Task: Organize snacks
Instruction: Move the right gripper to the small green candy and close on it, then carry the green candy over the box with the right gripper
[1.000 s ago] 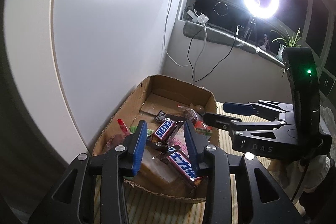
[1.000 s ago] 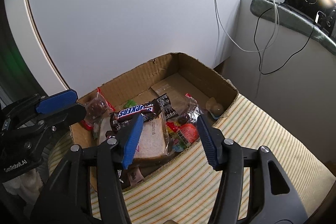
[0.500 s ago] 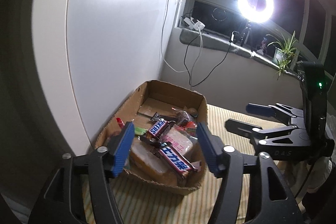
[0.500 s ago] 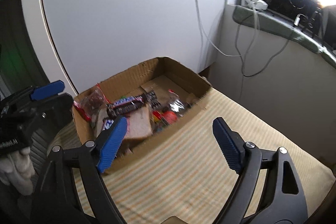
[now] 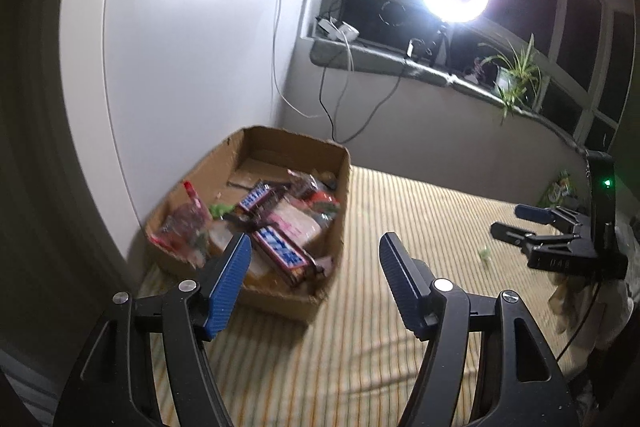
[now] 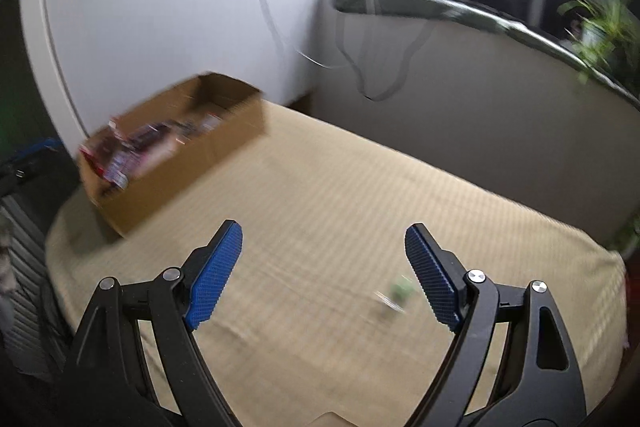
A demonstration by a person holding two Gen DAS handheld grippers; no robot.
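hovering over the striped cloth (image 5: 400, 195), left gripper (image 5: 316, 267) spread wide, empty. right gripper (image 6: 324, 259) also wide, empty. snacks (image 5: 276, 251) piled in cardboard box (image 5: 340, 211); small green candy (image 6: 400, 287) beside right fingers.

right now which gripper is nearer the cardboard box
Left. The left gripper hangs open at the cardboard box, at its near corner. The right gripper is open well off to the side, over bare striped cloth.
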